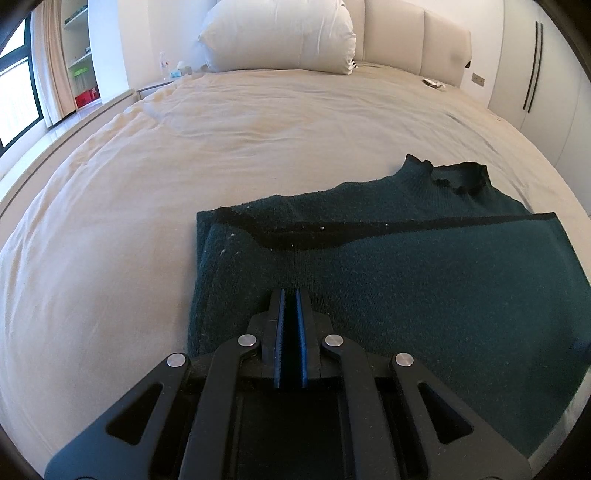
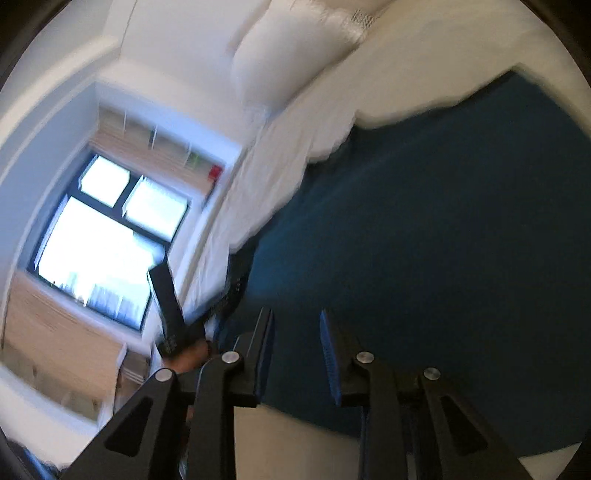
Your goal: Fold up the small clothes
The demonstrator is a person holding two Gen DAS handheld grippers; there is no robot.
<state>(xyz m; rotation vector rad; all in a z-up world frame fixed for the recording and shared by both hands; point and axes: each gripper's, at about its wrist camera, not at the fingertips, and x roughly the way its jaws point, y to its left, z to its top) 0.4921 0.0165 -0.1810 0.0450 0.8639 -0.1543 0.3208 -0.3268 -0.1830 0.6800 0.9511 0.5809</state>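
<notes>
Bed [image 1: 221, 155], cream sheet, lightly creased; white pillow [image 1: 277, 35] against a padded headboard [image 1: 417, 40] at the far end. Window [image 2: 107, 236] and shelving [image 1: 79, 48] beyond the bed's left side, wardrobe doors [image 1: 535, 66] beyond its right.

Dark teal sweater [image 1: 406, 266] lies flat on the bed's near right part, collar toward the pillow, a black-trimmed edge folded across its chest.

Left gripper [image 1: 290, 295]: jaws nearly together, tips over the sweater's near part; whether knit is pinched between them, cannot tell. Right gripper [image 2: 297, 321]: jaws apart, nothing between them, sweater [image 2: 443, 240] beneath.

Right wrist view is tilted and motion-blurred; a dark object left of that gripper is unreadable. Sweater's right side is cut off in the left wrist view.

Bare sheet runs from the sweater's left edge to the bed's left edge, and from the collar to the pillow.
</notes>
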